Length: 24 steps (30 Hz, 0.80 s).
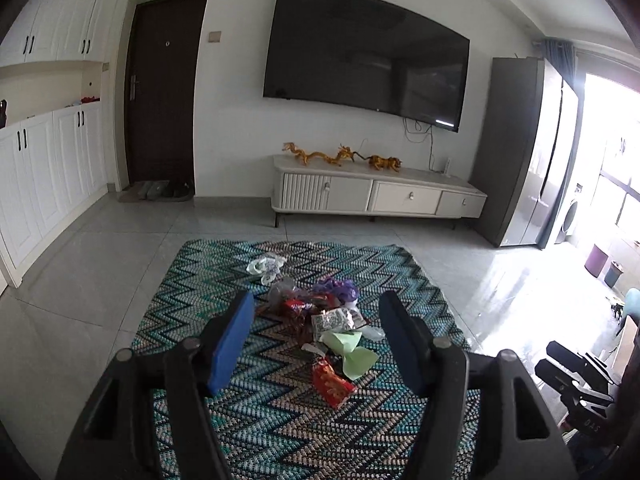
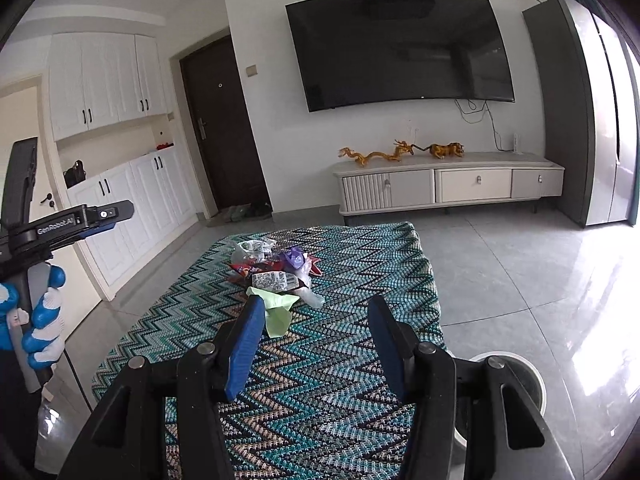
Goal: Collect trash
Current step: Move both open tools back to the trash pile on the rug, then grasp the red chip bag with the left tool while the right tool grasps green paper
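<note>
Partly hidden white bin [image 2: 532,380], wrappers [image 1: 320,320] jumbled

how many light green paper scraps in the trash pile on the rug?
1 that I can see: the light green paper lies at the near edge of the trash pile on the zigzag rug, just behind a red wrapper. More could be buried under the wrappers.

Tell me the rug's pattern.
Teal, black and cream zigzag woven rug; right wrist view shows it best.
</note>
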Each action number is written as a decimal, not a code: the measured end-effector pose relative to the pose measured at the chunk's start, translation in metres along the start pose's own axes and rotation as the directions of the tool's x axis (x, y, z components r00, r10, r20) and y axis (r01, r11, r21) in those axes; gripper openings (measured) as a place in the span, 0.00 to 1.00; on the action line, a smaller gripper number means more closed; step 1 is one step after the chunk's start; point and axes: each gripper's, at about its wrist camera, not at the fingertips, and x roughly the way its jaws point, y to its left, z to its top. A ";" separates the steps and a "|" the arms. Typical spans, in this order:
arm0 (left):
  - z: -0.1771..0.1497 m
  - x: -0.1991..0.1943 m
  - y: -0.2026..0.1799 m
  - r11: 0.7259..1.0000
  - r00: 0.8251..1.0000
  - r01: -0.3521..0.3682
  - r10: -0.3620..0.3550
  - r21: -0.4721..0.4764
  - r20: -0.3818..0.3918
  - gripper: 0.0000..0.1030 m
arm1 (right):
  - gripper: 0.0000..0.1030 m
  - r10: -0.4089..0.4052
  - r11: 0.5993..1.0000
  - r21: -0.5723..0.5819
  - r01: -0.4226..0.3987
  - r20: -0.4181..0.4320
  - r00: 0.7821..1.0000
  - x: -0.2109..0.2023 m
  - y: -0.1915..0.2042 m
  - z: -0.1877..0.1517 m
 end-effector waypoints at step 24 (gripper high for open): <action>-0.091 0.158 0.012 0.997 0.939 0.040 -0.058 -0.059 -0.340 0.61 | 0.49 0.038 0.999 -0.022 -0.042 -0.169 0.985 0.109 -0.019 -0.010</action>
